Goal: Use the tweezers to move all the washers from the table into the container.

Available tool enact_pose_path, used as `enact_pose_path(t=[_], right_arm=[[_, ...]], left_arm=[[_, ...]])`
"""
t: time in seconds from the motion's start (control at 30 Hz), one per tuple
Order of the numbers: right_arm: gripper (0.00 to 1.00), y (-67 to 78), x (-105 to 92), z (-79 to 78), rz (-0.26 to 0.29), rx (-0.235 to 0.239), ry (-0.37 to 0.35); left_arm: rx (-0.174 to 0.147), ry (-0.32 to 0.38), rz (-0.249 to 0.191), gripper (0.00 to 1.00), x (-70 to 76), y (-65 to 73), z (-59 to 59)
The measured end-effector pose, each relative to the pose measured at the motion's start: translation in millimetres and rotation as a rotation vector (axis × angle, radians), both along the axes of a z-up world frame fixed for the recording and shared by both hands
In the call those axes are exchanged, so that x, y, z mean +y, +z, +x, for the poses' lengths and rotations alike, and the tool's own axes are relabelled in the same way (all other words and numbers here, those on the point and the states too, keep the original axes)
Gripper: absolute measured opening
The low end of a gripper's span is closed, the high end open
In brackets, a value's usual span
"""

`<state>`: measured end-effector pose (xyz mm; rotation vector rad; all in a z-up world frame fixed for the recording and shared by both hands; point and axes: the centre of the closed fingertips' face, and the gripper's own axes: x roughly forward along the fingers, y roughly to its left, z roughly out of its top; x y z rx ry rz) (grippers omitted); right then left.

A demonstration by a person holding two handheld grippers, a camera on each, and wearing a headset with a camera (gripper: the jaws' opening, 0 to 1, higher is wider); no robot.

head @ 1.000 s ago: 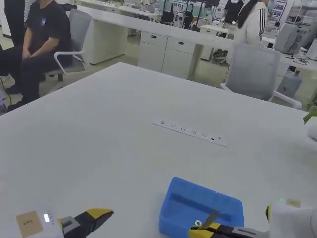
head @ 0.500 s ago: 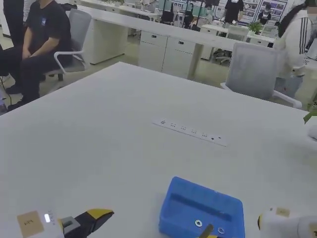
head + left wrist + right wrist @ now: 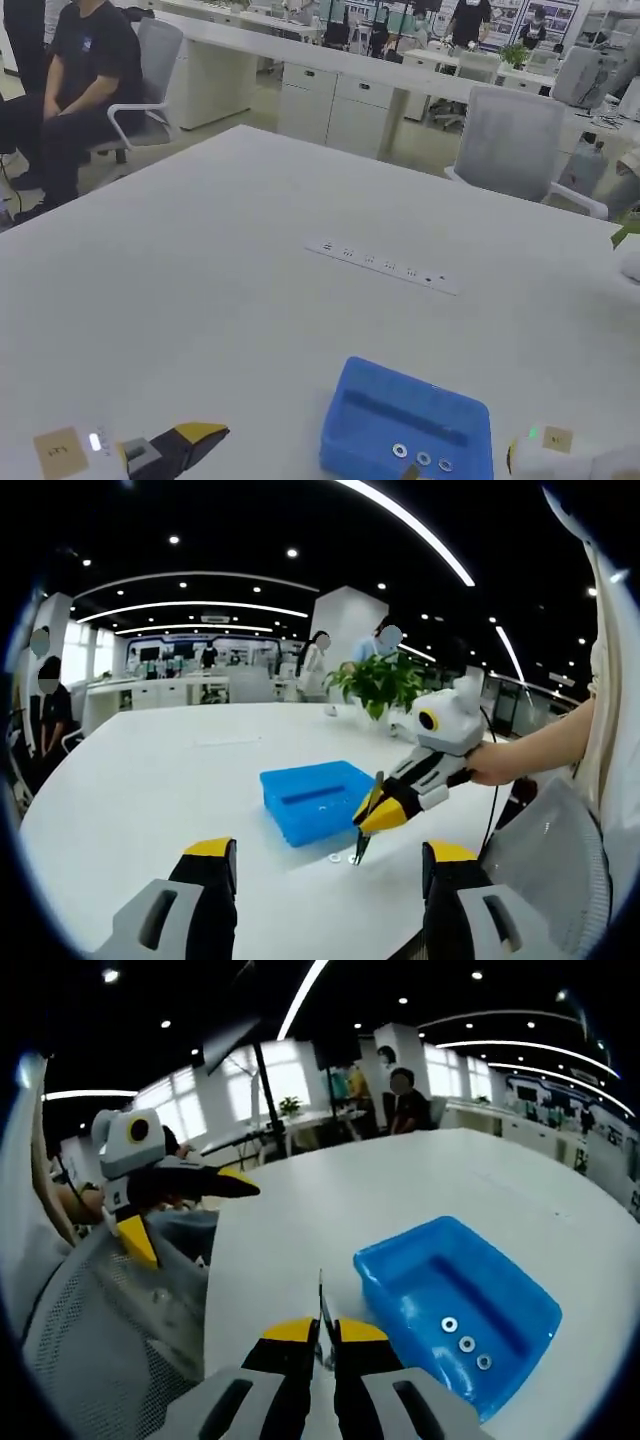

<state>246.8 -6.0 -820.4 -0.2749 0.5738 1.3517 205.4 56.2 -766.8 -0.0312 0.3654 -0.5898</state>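
Bright ceiling light — fisheye-warped edges

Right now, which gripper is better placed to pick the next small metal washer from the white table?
The right gripper: it is shut on the thin metal tweezers, whose tip is down beside a small metal washer near the blue plastic container. The left gripper is open and holds nothing.

The white worktop spans most of the head view. A flush socket strip lies at the centre, a blue container at the lower right. In the left gripper view, a washer lies on the worktop just beside the container.
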Motion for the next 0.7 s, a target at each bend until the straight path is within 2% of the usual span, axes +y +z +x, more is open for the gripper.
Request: enact_pose_path(t=[0.17,0.3,0.43,0.53,0.7], right_arm=[[0.03,-0.7,4.1,-8.6,-0.034,-0.069,0.062],[0.03,-1.6,3.8,-7.5,-0.043,-0.087,0.067],[0.02,-1.2,3.7,-6.7,-0.043,-0.090,0.064],[0.02,-0.6,2.4,-3.1,-0.027,-0.053,0.029],[0.02,4.4,0.3,1.0,-0.012,-0.043,0.005]], left_arm=[[0.002,-0.002,-0.001,0.76,-0.4,-0.2,-0.1],[0.005,-0.004,-0.001,0.75,-0.7,-0.7,-0.4],[0.004,-0.004,-0.002,0.75,-0.6,-0.5,-0.1],[0.005,-0.004,-0.001,0.75,-0.5,-0.9,0.0],[0.005,-0.004,0.001,0.75,-0.2,-1.0,0.3]])
